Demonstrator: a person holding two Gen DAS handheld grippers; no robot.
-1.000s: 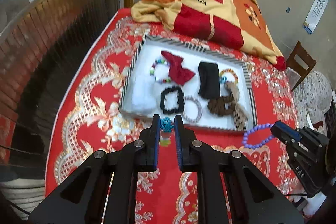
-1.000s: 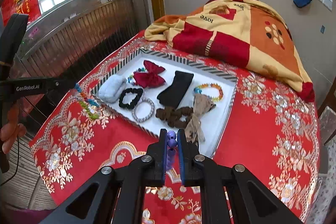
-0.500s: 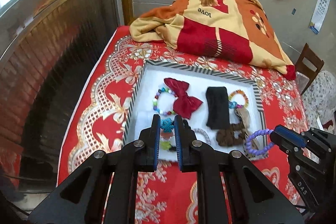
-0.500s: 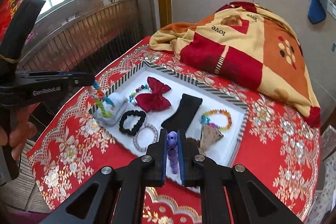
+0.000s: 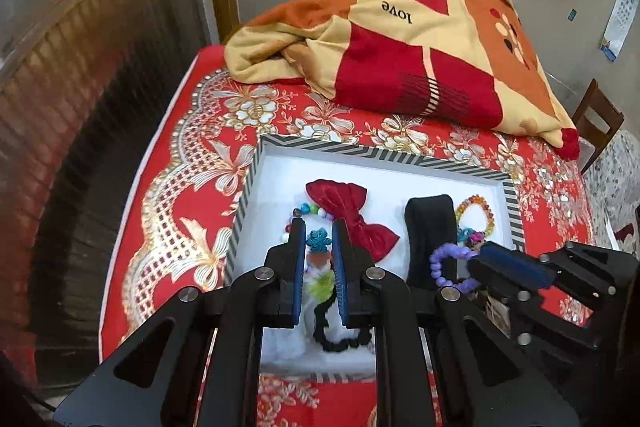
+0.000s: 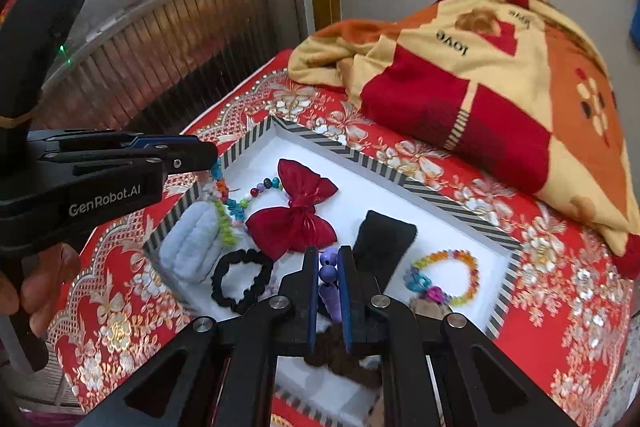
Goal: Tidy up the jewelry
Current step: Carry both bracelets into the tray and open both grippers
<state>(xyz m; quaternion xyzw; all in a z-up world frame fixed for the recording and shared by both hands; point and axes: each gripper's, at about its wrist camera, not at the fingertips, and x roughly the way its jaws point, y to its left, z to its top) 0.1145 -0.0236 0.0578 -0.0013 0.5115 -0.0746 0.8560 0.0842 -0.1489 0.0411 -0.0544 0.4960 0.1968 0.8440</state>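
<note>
Both bracelets held over the tray, ready to set down.

My left gripper (image 5: 316,247) is clamped on the multicoloured charm bracelet (image 6: 224,203), hanging over the tray (image 6: 340,145) by the pale blue scrunchie (image 6: 192,247); my right gripper (image 6: 329,267) is pinched tight on the purple bead bracelet (image 5: 442,263) above the black headband (image 6: 382,235). I'd lower each onto bare white floor, clear of the red bow (image 6: 296,215), before I let go.

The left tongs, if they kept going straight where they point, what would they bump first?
Probably the red bow in the striped tray. The left tongs, shut on a colourful beaded bracelet, aim just beside it, though depth is hard to judge.
</note>
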